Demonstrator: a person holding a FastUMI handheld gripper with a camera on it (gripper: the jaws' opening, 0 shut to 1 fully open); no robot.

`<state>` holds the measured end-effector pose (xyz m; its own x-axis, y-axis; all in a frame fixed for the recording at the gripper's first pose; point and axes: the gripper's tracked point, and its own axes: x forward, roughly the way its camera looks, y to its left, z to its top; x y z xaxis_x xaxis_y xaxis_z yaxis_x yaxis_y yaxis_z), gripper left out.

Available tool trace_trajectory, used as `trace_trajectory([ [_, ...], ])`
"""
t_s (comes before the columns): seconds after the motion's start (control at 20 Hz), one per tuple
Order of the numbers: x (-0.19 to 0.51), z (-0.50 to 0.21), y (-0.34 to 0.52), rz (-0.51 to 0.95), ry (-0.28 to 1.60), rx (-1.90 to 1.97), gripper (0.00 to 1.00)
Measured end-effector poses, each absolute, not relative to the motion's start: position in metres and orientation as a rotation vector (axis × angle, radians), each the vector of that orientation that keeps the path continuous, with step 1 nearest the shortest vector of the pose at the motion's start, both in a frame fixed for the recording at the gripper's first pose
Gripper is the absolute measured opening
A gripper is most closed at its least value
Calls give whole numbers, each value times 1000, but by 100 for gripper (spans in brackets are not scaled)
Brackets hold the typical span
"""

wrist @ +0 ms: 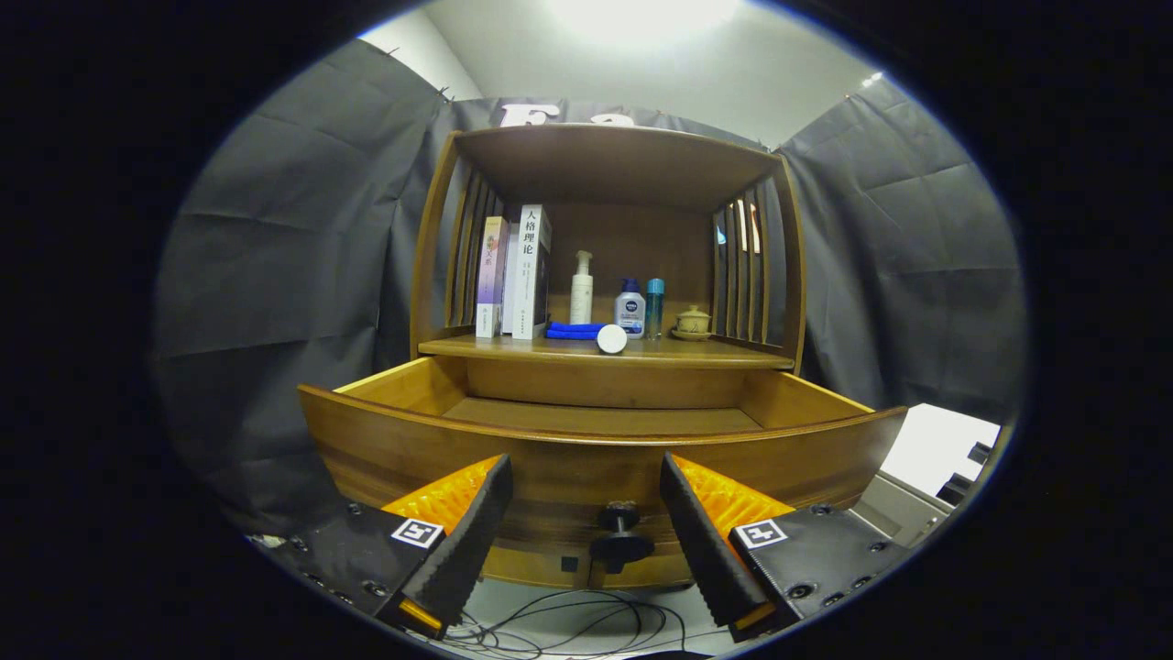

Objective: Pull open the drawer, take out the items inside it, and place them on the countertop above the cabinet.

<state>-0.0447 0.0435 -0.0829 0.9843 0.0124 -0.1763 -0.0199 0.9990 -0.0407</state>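
The wooden drawer (596,458) of the cabinet stands pulled out toward me, and the part of its bare floor that I can see holds nothing. Its dark round knob (621,536) sits on the drawer front, between my two fingers. My gripper (586,559) is open, with a finger on each side of the knob and neither touching it. On the countertop (715,353) above the drawer, a small white round item (611,339) rests at the front edge. A folded blue cloth (573,330) lies just behind it.
Under the cabinet's top board the countertop also carries upright books (515,273), a white pump bottle (581,289), a white-and-blue bottle (630,309), a teal bottle (654,308) and a small lidded cup (692,322). Cables (568,623) lie on the floor below the drawer.
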Motion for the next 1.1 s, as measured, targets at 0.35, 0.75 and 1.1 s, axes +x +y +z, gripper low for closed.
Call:
trace_trajectory([
  [0.35, -33, -80, 34, -7, 124, -71, 98],
  [0.75, 5, -82, 33, 17, 170, -17, 98],
  [1.1, 42, -80, 35, 2, 173, -24, 98],
])
